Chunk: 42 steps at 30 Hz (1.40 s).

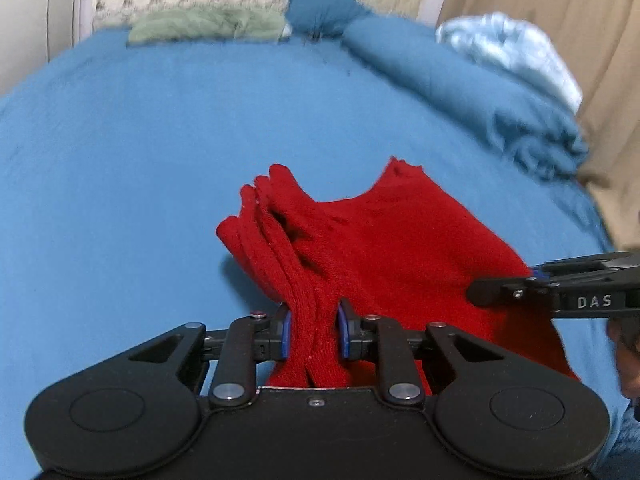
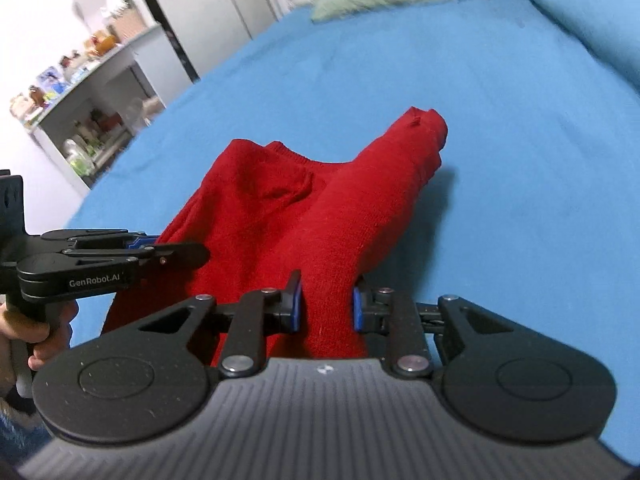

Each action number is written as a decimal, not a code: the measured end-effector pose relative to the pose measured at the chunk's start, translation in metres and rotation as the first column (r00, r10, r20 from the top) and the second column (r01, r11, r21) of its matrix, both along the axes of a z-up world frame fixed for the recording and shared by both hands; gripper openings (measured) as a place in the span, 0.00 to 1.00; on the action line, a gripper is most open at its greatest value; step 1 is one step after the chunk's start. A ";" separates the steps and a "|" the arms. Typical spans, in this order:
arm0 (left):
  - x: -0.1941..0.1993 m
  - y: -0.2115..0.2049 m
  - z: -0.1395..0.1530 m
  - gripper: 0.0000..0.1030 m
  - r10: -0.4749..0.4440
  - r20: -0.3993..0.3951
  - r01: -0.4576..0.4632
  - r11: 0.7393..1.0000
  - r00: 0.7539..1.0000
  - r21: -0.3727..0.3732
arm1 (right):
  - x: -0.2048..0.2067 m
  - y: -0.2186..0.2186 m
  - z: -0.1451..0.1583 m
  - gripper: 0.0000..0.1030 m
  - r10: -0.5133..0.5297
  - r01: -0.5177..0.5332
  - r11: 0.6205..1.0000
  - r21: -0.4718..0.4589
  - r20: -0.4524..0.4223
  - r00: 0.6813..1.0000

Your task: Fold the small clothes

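Observation:
A small red knit garment [image 1: 372, 248] lies partly folded on a blue bed sheet [image 1: 140, 160]. My left gripper [image 1: 314, 334] is shut on a bunched stack of its layers at the near left edge. My right gripper [image 2: 326, 306] is shut on the garment's [image 2: 320, 208] near right edge, which rises in a ridge toward a far corner. Each gripper shows in the other's view: the right one [image 1: 560, 292] at the garment's right side, the left one [image 2: 120, 256] at its left side. The cloth under both grippers is hidden.
A rolled blue blanket [image 1: 460, 80] and a pale blue cloth [image 1: 508, 48] lie at the far right of the bed. A green cloth [image 1: 208, 26] lies at the headboard. A shelf with bottles [image 2: 80, 92] stands beside the bed's left edge.

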<state>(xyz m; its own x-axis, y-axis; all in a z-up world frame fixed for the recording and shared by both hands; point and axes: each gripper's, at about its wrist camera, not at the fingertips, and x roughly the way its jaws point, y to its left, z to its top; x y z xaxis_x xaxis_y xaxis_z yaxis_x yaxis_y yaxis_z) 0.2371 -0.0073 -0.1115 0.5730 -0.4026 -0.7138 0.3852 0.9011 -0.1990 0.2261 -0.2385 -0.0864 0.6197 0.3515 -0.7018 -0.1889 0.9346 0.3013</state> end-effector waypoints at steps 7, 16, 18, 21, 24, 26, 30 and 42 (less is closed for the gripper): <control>-0.015 -0.002 -0.018 0.34 0.095 0.007 -0.095 0.995 0.995 0.009 | -0.017 -0.023 -0.054 0.52 -0.124 0.129 0.989 0.075 -0.063 0.990; 0.022 -0.004 -0.020 0.69 0.170 0.049 -0.174 0.981 0.984 0.087 | -0.009 -0.009 -0.035 0.91 -0.227 0.239 0.961 -0.142 0.095 0.969; 0.026 0.001 -0.032 0.70 0.169 0.025 -0.170 0.980 0.985 0.099 | -0.001 -0.017 -0.048 0.92 -0.257 0.264 0.953 -0.147 0.063 0.964; 0.030 0.002 -0.039 0.70 0.175 0.018 -0.176 0.981 0.984 0.087 | 0.001 -0.028 -0.066 0.94 -0.284 0.285 0.954 -0.096 0.024 0.958; 0.029 -0.002 -0.030 0.67 0.193 0.010 -0.194 0.978 0.981 0.078 | -0.002 -0.029 -0.067 0.94 -0.293 0.294 0.954 -0.066 0.025 0.956; 0.021 0.001 -0.019 0.64 0.201 0.031 -0.203 0.976 0.979 0.085 | -0.007 -0.031 -0.059 0.91 -0.281 0.283 0.957 -0.060 0.042 0.959; -0.008 0.005 0.020 0.64 0.210 0.086 -0.217 0.972 0.974 0.088 | -0.037 -0.032 -0.015 0.92 -0.279 0.286 0.957 -0.055 0.113 0.954; -0.153 0.020 0.142 1.00 0.268 0.260 -0.310 0.941 0.928 0.134 | -0.159 0.018 0.123 1.00 -0.251 0.317 0.923 -0.220 0.280 0.927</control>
